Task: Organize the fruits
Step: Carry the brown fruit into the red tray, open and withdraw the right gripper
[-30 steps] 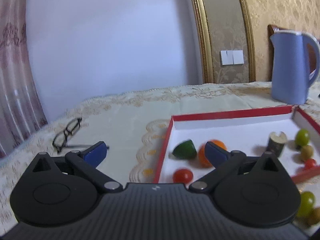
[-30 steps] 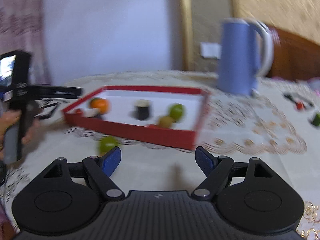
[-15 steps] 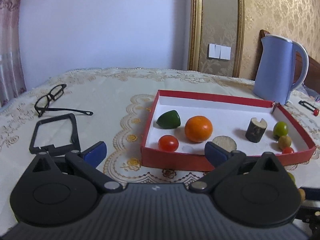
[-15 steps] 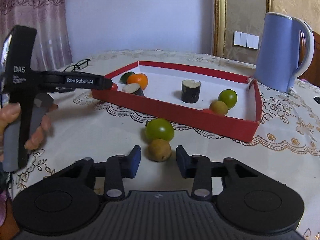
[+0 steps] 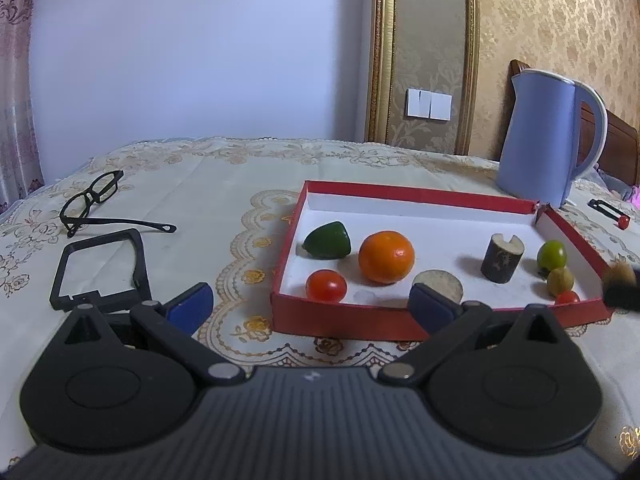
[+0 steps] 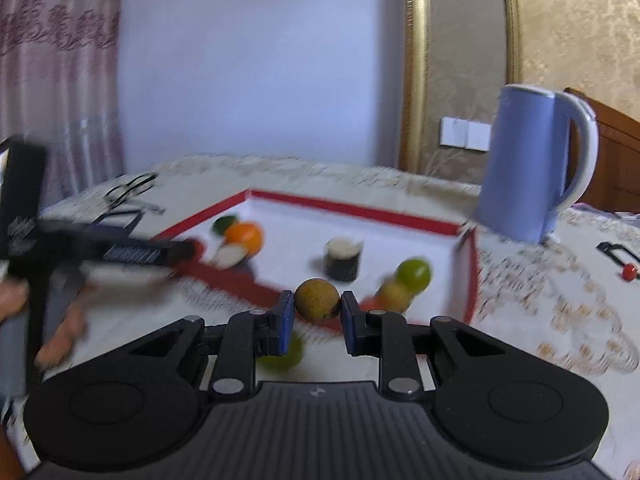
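Now your right claw (image 6: 317, 311) pinches the brown fruit (image 6: 317, 300), the red tray (image 6: 466, 280) lying just ahead; left claw (image 5: 310, 306) spread, idle.

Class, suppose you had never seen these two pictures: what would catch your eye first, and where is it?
First the red tray in the middle of the table, with an orange, a tomato and other fruit on its white floor. Next the brown fruit pinched in the right gripper just before the tray's near wall. Behind the tray's far right corner stands a blue kettle.
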The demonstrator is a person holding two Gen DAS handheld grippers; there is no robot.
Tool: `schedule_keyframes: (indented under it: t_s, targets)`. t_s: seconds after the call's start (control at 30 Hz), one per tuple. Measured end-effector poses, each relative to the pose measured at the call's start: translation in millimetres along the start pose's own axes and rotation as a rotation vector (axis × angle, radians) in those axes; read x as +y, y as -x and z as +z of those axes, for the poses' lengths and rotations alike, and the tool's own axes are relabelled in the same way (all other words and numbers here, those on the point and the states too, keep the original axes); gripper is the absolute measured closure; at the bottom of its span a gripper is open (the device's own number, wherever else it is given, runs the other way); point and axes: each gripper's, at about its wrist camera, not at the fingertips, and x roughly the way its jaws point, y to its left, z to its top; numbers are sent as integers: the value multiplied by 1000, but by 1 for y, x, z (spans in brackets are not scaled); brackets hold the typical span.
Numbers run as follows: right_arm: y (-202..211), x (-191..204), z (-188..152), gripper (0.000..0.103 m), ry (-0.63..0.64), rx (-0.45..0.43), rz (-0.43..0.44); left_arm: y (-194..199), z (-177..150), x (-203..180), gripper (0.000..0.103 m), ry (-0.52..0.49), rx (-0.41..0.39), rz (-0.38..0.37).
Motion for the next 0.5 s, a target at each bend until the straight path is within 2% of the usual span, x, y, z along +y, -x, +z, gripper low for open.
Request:
schedule_keyframes:
  t_s: [0.13, 0.37, 0.5]
  targets:
    - [-31, -12, 19, 79, -18, 37, -32, 0, 0, 0, 0, 2, 4, -2]
    - [-95, -18, 22, 79, -41, 199, -37, -2, 0, 1, 0, 5, 11, -5]
    - [-104, -21, 19, 78, -62, 203, -34, -3, 0, 1, 0, 6, 19, -3]
